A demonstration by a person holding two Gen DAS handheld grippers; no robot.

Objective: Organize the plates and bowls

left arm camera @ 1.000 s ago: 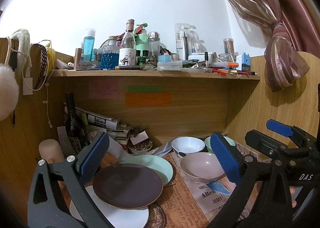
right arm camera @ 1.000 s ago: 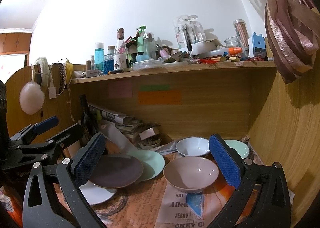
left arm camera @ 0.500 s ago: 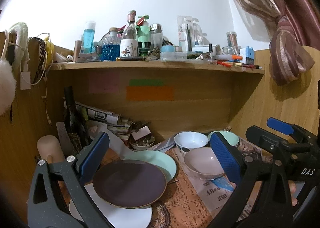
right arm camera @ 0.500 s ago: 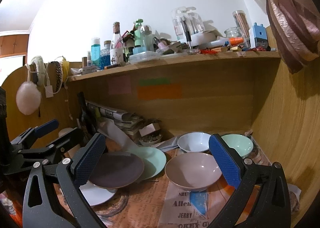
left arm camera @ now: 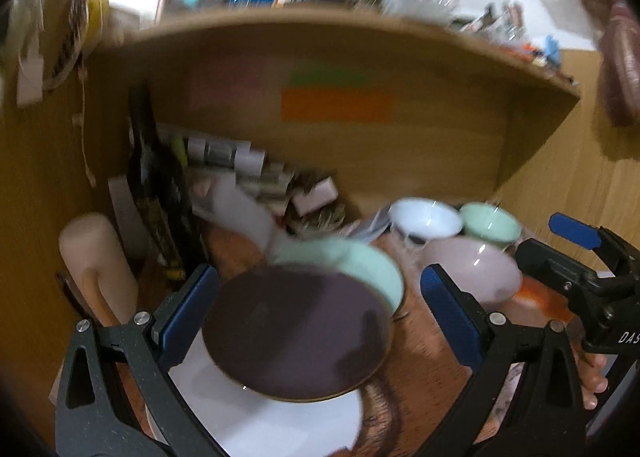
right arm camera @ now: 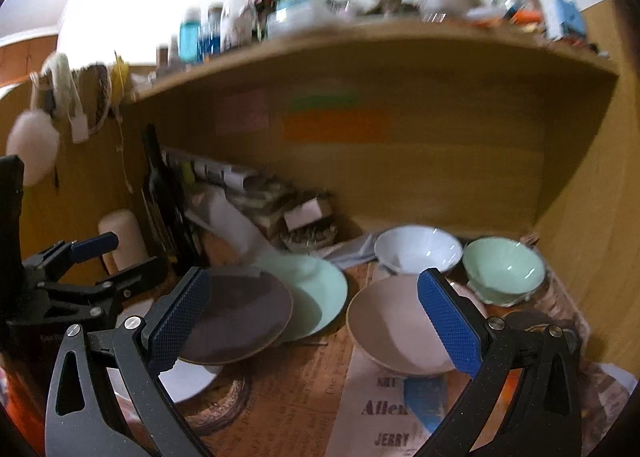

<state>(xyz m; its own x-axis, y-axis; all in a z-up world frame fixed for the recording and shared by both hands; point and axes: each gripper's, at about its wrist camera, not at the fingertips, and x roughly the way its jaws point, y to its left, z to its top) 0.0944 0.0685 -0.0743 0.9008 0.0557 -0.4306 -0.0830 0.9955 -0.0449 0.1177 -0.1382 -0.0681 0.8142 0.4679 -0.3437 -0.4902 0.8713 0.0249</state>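
A dark purple plate point(left arm camera: 296, 333) lies on a white plate point(left arm camera: 276, 421) and overlaps a mint plate point(left arm camera: 360, 261). Behind to the right stand a pink bowl point(left arm camera: 472, 273), a white bowl point(left arm camera: 424, 217) and a mint bowl point(left arm camera: 490, 223). My left gripper point(left arm camera: 316, 309) is open, its jaws either side of the purple plate, above it. In the right wrist view my right gripper point(right arm camera: 312, 317) is open over the gap between the purple plate point(right arm camera: 240, 321) and the pink bowl point(right arm camera: 396, 333); the mint plate point(right arm camera: 316, 293), white bowl point(right arm camera: 416, 249) and mint bowl point(right arm camera: 504, 269) lie beyond.
Wooden desk nook with a cluttered shelf point(right arm camera: 360, 37) overhead. A dark bottle point(right arm camera: 158, 185), rolled papers point(right arm camera: 224, 177) and a small dish of clutter point(right arm camera: 308, 233) fill the back left. Newspaper point(right arm camera: 384, 409) covers the desk. A wooden side wall point(right arm camera: 592, 217) is on the right.
Both grippers have tilted down and moved closer to the dishes; the view is now motion-blurred. The dishes have not moved.
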